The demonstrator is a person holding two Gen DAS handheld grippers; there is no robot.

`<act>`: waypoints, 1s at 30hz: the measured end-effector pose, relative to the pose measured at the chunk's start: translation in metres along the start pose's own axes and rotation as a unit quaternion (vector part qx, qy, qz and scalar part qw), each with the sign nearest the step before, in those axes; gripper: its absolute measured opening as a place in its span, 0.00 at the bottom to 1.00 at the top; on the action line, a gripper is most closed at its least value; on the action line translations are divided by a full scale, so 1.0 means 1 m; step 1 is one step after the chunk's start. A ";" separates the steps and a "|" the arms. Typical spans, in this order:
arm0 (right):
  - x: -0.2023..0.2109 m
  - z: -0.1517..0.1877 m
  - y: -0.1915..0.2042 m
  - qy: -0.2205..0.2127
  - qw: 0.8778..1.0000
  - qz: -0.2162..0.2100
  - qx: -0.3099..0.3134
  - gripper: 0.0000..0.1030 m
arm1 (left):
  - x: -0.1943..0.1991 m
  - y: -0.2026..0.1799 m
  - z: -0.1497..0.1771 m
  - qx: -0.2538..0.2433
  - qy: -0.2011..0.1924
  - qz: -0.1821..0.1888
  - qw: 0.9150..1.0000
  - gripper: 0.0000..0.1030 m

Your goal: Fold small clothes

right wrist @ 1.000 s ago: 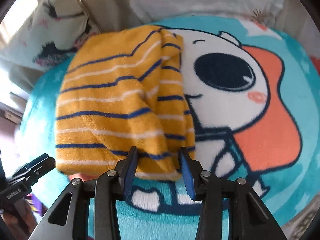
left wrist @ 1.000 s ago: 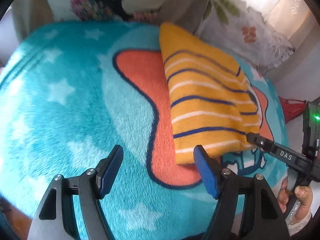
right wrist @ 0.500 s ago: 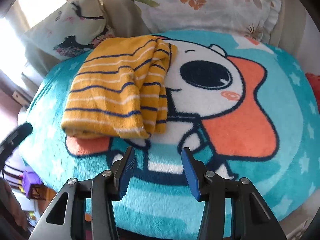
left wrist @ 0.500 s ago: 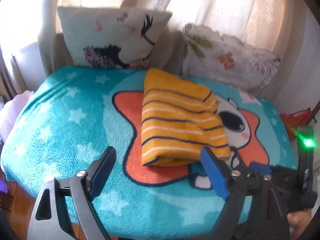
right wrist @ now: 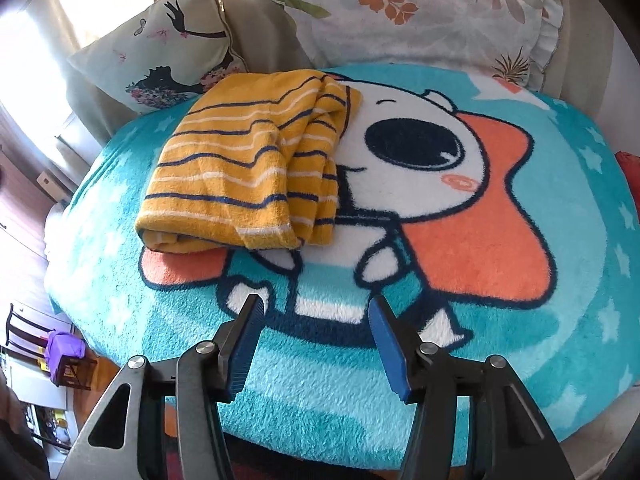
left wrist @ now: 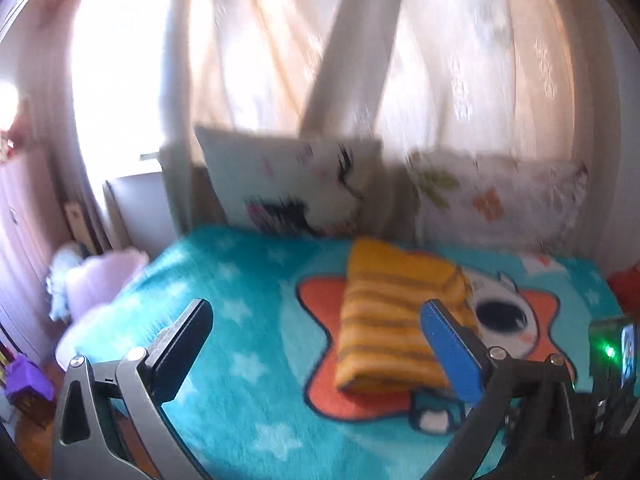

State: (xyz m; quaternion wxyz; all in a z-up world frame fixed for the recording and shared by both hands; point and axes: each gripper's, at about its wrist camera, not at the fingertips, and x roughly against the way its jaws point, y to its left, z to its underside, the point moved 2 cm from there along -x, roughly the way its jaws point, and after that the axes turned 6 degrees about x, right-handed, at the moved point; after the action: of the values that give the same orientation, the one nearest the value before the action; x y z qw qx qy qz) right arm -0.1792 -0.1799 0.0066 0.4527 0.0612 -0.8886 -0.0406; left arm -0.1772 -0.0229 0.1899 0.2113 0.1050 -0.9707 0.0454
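Observation:
A yellow garment with navy and white stripes [right wrist: 256, 172] lies folded in a thick stack on a teal cartoon blanket [right wrist: 440, 352]. It also shows in the blurred left wrist view [left wrist: 396, 320], right of centre. My right gripper [right wrist: 316, 344] is open and empty, well back from the garment over the blanket's near part. My left gripper [left wrist: 316, 344] is wide open and empty, raised and back from the garment, its right finger in front of the garment's edge.
Two printed pillows [right wrist: 168, 48] [right wrist: 420, 12] lean at the back of the blanket against curtains [left wrist: 360, 60]. A purple item on a chair [right wrist: 60, 350] stands low at the left. The right gripper's body with a green light [left wrist: 610, 350] shows at the left view's right edge.
Both grippers have pulled back and up from the folded garment. The right gripper let go of its front edge and opened wider. The left view now tilts up toward the curtains.

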 end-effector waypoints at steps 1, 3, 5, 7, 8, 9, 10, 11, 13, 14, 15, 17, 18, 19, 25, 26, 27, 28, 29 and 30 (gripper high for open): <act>0.000 0.000 0.001 -0.002 1.000 -0.001 0.001 0.57 | 0.006 0.000 -0.002 0.002 -0.020 -0.005 1.000 1.00; 0.001 -0.001 0.002 -0.006 1.000 -0.004 0.004 0.58 | 0.013 0.000 -0.007 0.003 -0.050 -0.011 0.999 1.00; 0.001 -0.002 0.003 -0.007 1.000 -0.005 0.007 0.58 | 0.012 -0.002 -0.009 -0.008 -0.047 -0.010 0.999 1.00; 0.000 -0.002 0.004 -0.007 1.000 -0.003 0.011 0.58 | 0.004 -0.003 -0.006 -0.013 -0.010 -0.020 1.000 1.00; -0.001 -0.002 0.004 -0.007 1.000 -0.002 0.013 0.58 | -0.003 -0.003 -0.003 -0.012 0.022 -0.021 0.999 1.00; -0.002 -0.002 0.004 -0.006 1.000 -0.002 0.014 0.58 | -0.010 -0.004 0.001 -0.009 0.046 -0.014 0.999 1.00; -0.003 -0.003 0.003 -0.004 1.000 -0.002 0.015 0.59 | -0.015 -0.004 0.006 -0.005 0.061 -0.009 0.998 1.00; -0.003 -0.002 0.003 -0.003 1.000 -0.002 0.015 0.59 | -0.019 -0.005 0.010 -0.003 0.075 -0.009 0.997 1.00; -0.004 -0.002 0.002 -0.002 1.000 0.000 0.018 0.60 | -0.027 -0.008 0.016 -0.010 0.100 -0.001 0.995 1.00; -0.005 -0.002 0.001 0.000 1.000 0.002 0.019 0.61 | -0.030 -0.011 0.019 -0.011 0.110 0.002 0.994 1.00; -0.006 -0.002 0.000 0.001 1.000 0.004 0.020 0.61 | -0.031 -0.012 0.022 -0.012 0.117 0.007 0.993 1.00; -0.008 -0.001 -0.002 0.004 1.000 0.007 0.021 0.61 | -0.038 -0.020 0.029 -0.019 0.142 0.019 0.990 1.00; -0.008 -0.001 -0.004 0.006 1.000 0.011 0.021 0.61 | -0.042 -0.024 0.032 -0.027 0.153 0.021 0.988 1.00; -0.009 -0.001 -0.005 0.007 1.000 0.014 0.022 0.61 | -0.045 -0.027 0.037 -0.030 0.165 0.028 0.985 1.00; -0.015 0.003 -0.015 0.018 0.999 0.028 0.015 0.63 | -0.059 -0.045 0.059 -0.047 0.223 0.058 0.972 1.00; -0.016 0.004 -0.018 0.022 0.999 0.030 0.013 0.63 | -0.061 -0.047 0.061 -0.048 0.228 0.060 0.971 1.00; -0.018 0.005 -0.019 0.024 0.999 0.032 0.012 0.63 | -0.062 -0.048 0.063 -0.049 0.232 0.063 0.969 1.00; -0.018 0.005 -0.020 0.026 0.999 0.033 0.012 0.63 | -0.064 -0.049 0.065 -0.049 0.238 0.065 0.968 1.00; -0.020 0.005 -0.021 0.028 0.999 0.036 0.013 0.63 | -0.067 -0.050 0.067 -0.049 0.245 0.066 0.966 1.00; -0.020 0.004 -0.022 0.028 0.999 0.039 0.015 0.63 | -0.069 -0.051 0.069 -0.048 0.252 0.067 0.964 1.00</act>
State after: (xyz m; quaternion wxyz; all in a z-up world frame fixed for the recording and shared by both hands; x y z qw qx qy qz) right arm -0.1688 -0.1983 -0.0147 0.4780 0.0344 -0.8777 -0.0078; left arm -0.1322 -0.0685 0.1006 0.4500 0.0144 -0.8921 0.0377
